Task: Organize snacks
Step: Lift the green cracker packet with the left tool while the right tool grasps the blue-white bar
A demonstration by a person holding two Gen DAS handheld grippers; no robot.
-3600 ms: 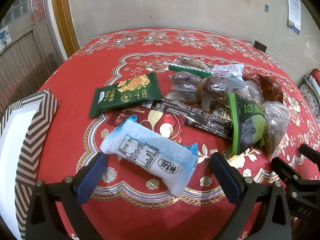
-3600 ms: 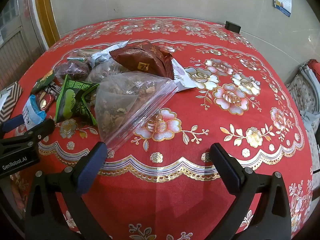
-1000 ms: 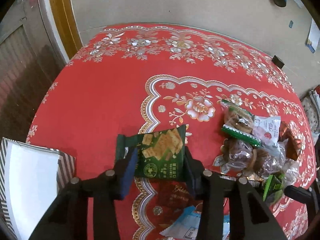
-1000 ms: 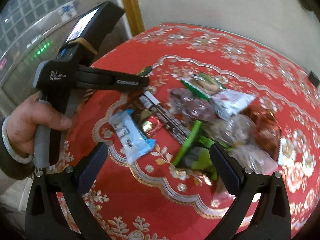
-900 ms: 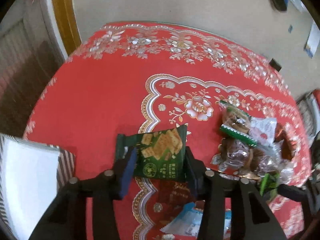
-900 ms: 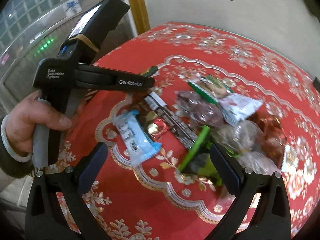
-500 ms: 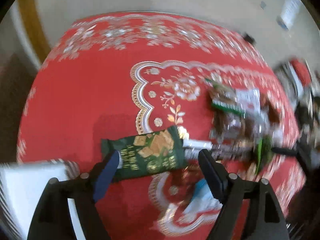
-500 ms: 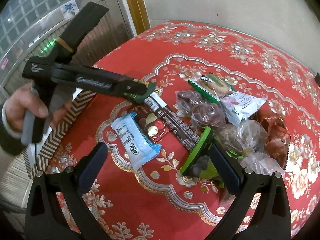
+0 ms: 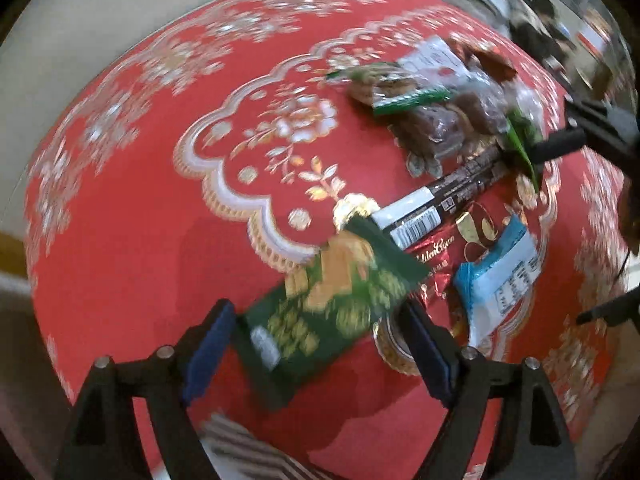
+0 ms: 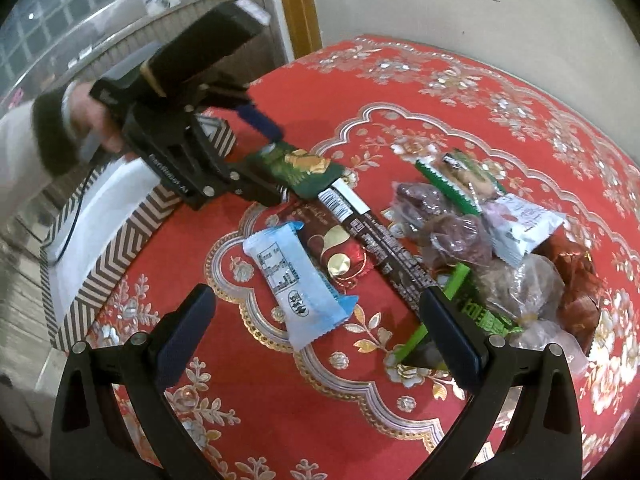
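Note:
The green cracker packet [image 9: 336, 308] [image 10: 300, 170] is blurred and tilted between the jaws of my left gripper [image 9: 314, 318] [image 10: 276, 166]. Those jaws are opening, and the pads stand clear of the packet's ends. In the right wrist view the packet hangs low over the red tablecloth [image 10: 500, 128], close to the striped box [image 10: 120, 240]. My right gripper [image 10: 318, 300] is open and holds nothing. It hovers above a blue-and-white packet [image 10: 296, 280] [image 9: 500, 276]. A hand in a dark sleeve [image 10: 84, 120] holds the left gripper.
A long brown bar [image 10: 380, 248], a red-and-gold packet [image 10: 332, 248] and a pile of clear and green snack bags [image 10: 500, 248] lie in the middle of the round table. The striped box's corner [image 9: 248, 452] shows under the left gripper. A wall stands behind.
The left gripper was shut on the green packet; it has rolled and its jaws have spread, leaving the packet loose between them. The right gripper has stayed put.

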